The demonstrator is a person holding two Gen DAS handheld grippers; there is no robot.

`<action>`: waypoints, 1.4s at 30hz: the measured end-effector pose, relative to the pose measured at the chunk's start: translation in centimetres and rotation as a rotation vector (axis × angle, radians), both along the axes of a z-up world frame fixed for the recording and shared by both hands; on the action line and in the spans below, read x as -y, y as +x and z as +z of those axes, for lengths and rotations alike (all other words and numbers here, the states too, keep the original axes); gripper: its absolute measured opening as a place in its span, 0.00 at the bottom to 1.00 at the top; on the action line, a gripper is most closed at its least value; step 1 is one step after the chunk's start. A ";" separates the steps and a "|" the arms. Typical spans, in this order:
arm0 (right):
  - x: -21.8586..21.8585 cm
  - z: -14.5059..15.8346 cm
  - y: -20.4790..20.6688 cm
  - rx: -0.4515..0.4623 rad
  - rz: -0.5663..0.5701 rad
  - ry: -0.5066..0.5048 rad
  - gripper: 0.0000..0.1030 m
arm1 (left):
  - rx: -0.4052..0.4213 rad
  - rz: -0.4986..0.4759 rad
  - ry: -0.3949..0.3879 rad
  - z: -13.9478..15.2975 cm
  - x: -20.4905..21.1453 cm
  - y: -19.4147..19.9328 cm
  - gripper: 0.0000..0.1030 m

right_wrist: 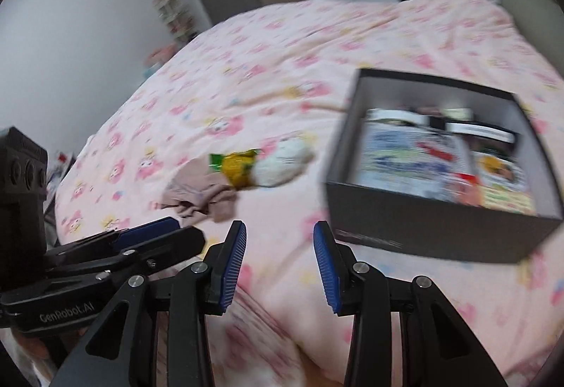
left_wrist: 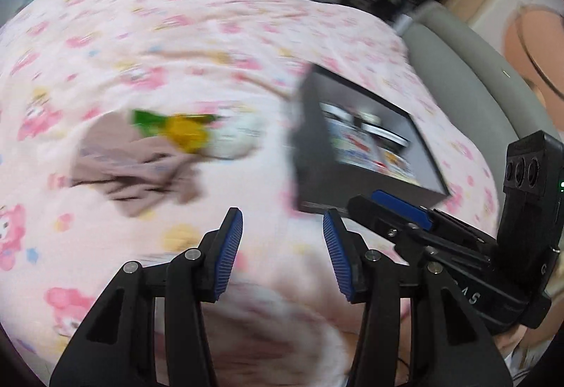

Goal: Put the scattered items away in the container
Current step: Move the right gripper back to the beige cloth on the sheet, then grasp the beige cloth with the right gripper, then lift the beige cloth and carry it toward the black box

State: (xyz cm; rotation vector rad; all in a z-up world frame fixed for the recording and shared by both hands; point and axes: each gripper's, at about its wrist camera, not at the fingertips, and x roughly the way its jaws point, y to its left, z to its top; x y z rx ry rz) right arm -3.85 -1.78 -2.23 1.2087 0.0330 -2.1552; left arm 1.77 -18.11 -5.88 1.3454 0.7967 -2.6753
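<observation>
Both grippers hang over the pink cartoon-print bedspread (right_wrist: 282, 69), and the picture is smeared with blur. The left gripper (left_wrist: 283, 253) has its blue-padded jaws standing apart with only bedding between them, nothing held. The right gripper (right_wrist: 279, 267) is the same: jaws parted, empty, quilt showing in the gap. Out ahead sits the little heap of scattered items: a crumpled mauve-brown cloth (right_wrist: 201, 196), a yellow-and-green snack packet (right_wrist: 238, 166) lying against its far edge, and a white plush toy (right_wrist: 285, 161) (there seem to be whiskers on it, though the blur makes that hard to confirm) touching the packet's right side. To the right of the heap, well clear of it, is the dark grey box (right_wrist: 423, 228), open-topped, resting on the bedspread, with colourful printed packets (right_wrist: 416, 157) already lying flat inside. In the left view the same box (left_wrist: 313, 168) sits just beyond the right gripper's fingers (left_wrist: 402, 210).
</observation>
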 end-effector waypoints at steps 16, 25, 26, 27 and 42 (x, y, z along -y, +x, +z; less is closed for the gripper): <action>14.7 -12.4 -6.7 0.368 0.232 0.078 0.14 | 0.218 0.248 0.296 -14.0 17.2 -3.8 0.31; 5.8 -5.2 -3.2 0.299 0.217 -0.126 0.05 | 0.025 0.062 0.319 -6.9 9.2 -2.6 0.10; 4.4 -4.6 -2.6 0.285 0.202 -0.140 0.05 | 0.006 0.024 0.325 -6.2 7.5 -2.6 0.10; 2.5 -4.2 -1.9 0.264 0.181 -0.146 0.05 | -0.004 -0.025 0.321 -5.5 5.3 -2.7 0.10; -19.7 -5.0 -3.0 0.140 -0.323 0.008 0.05 | 0.130 -0.338 -0.023 -6.6 -12.2 -8.1 0.26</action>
